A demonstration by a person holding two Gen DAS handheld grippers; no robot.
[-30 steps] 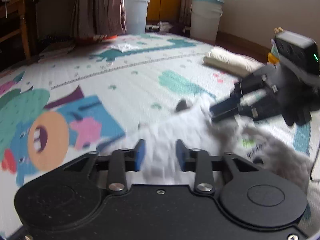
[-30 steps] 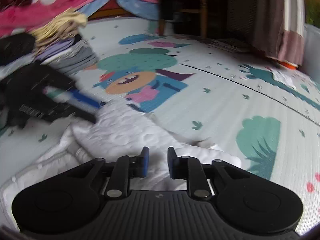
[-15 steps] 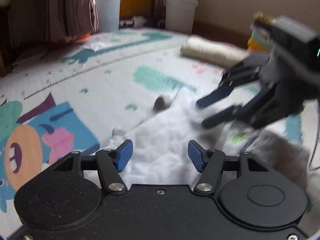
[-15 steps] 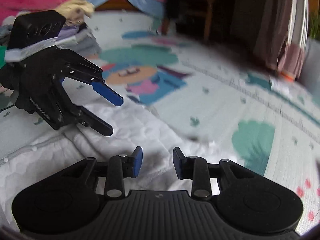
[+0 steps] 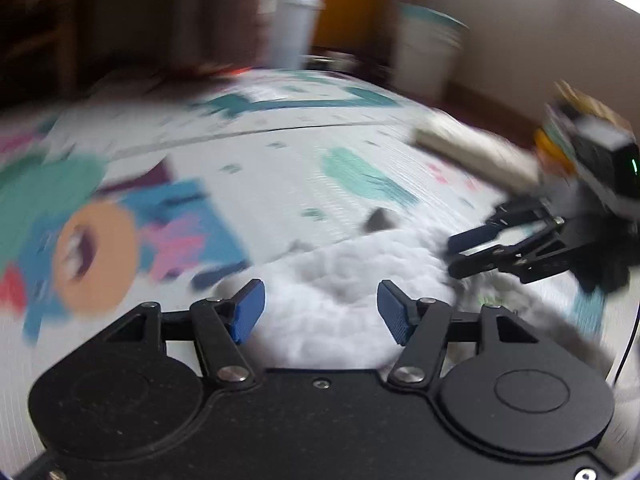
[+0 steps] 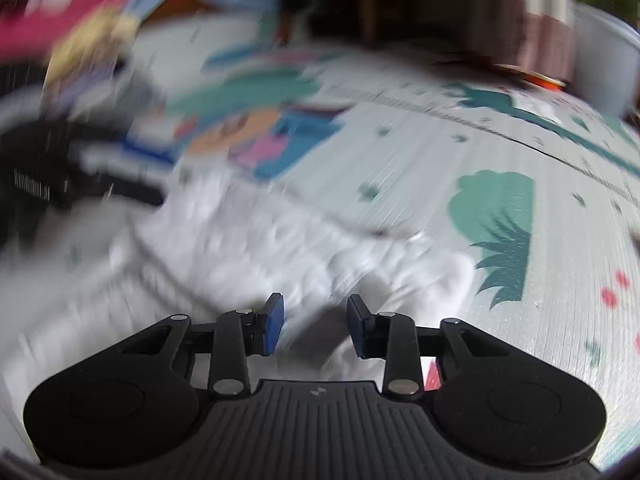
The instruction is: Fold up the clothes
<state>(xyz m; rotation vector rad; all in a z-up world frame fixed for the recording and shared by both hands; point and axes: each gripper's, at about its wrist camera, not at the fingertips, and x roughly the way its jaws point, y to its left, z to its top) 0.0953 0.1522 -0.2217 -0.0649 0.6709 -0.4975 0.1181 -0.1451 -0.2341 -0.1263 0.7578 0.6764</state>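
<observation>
A big play mat (image 5: 280, 168) printed with cartoon animals and teal shapes covers the floor, and both views of it are smeared with motion blur. On the mat lies a white quilted garment (image 5: 344, 280), rumpled, with a grey part (image 5: 532, 320) trailing off at its right side; in the right wrist view the same white garment (image 6: 248, 248) spreads under and ahead of the camera. At the far edge of the mat stand two pale buckets (image 5: 428, 56), and a rolled cream cloth (image 5: 472, 148) lies near them. A heap of coloured clothes (image 6: 80, 32) sits at the other side. The left hand-held gripper (image 5: 320, 311) hangs over the garment with its blue pads spread wide, gripping nothing. The right hand-held gripper (image 6: 315, 325) hovers over the white cloth, moderately spread and empty.
</observation>
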